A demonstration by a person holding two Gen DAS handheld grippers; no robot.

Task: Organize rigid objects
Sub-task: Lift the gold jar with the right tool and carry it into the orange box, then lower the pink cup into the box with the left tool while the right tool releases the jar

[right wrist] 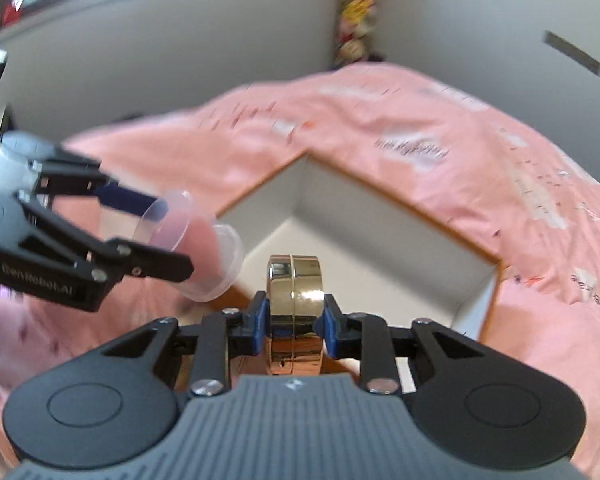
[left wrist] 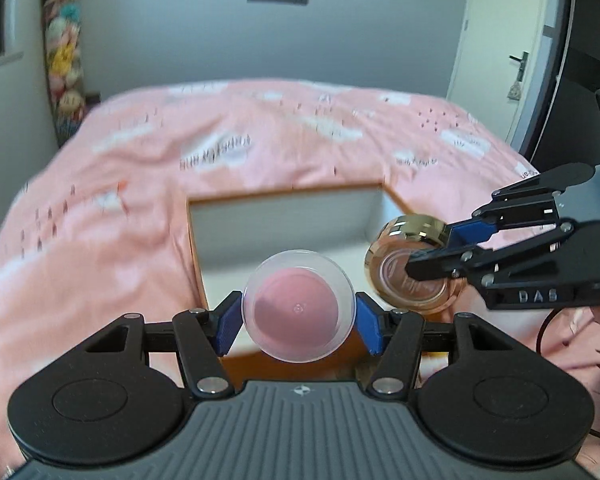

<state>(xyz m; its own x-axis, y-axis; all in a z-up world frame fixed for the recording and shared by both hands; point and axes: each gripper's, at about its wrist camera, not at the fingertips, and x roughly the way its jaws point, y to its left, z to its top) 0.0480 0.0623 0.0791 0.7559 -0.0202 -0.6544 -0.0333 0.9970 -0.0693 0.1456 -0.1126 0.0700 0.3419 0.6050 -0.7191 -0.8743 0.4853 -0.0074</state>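
Pink bedspread [left wrist: 148, 208] under an open white-lined box [left wrist: 284, 216], with both grippers loaded just above its near edge.

Left gripper [left wrist: 299, 322] is clamped by its blue pads on a clear plastic cup with a pink base [left wrist: 299, 306], mouth tipped forward toward the box; the box's opening lies directly ahead and below it. Right gripper [right wrist: 296, 322] is clamped across the flat faces of a round gold compact [right wrist: 296, 304], held on edge, its disc axis running side to side between the pads, over the box's near corner. Cup and compact hang just beside each other, apart. Neither hand looks clearly nearer the opening. Readable writing: "DAS" on the right gripper, "GenRobot.AI" on the left; bedspread print is too blurred.
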